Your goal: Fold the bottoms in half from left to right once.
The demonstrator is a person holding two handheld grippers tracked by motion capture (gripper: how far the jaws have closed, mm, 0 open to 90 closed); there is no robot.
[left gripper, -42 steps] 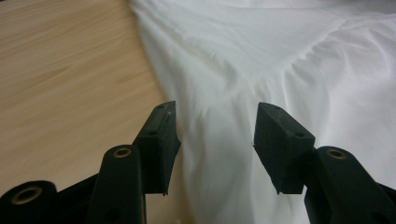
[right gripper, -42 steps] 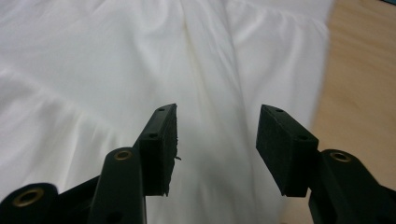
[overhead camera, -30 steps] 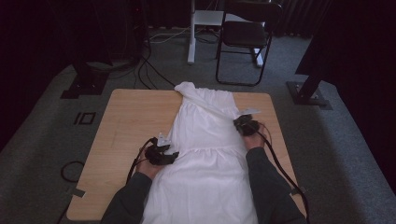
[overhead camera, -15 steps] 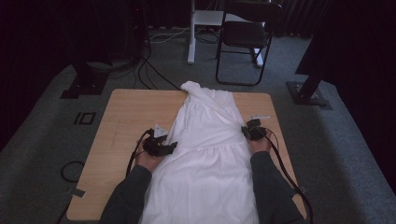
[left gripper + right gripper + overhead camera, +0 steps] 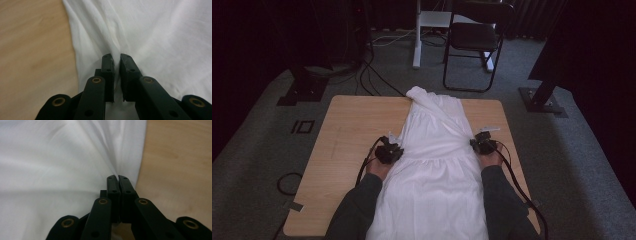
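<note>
Right now one white dress lies lengthwise down the wooden table, its narrow top pointing away from the person and its skirt spreading toward the near edge between the two forearms. It sits between the two grippers, each of which bites it at the waist seam, one on either side edge.

In the left gripper view the left gripper has its jaws drawn narrow around a pinched ridge of the cloth; they have just been closing, and the fabric folds up between the pads with a thin gap left. Bare wood lies just beside it on its outer side. In the right gripper view the right gripper is clamped tight on the dress's edge, jaws pressed together with the cloth gathered into creases that fan away from the tips; the table's surface shows just beyond the hem on its outer side.

As a judgement, the work looks like folding or smoothing the garment: the spreading out flat seems done and both side grips are taken, while no fold has been made yet, so the lift and fold-over remain.

Counted: one dress, one table, two grippers, two forearms in dark sleeves. Well beyond the grippers, past the table's far edge, stands one dark folding chair on the grey carpet.
</note>
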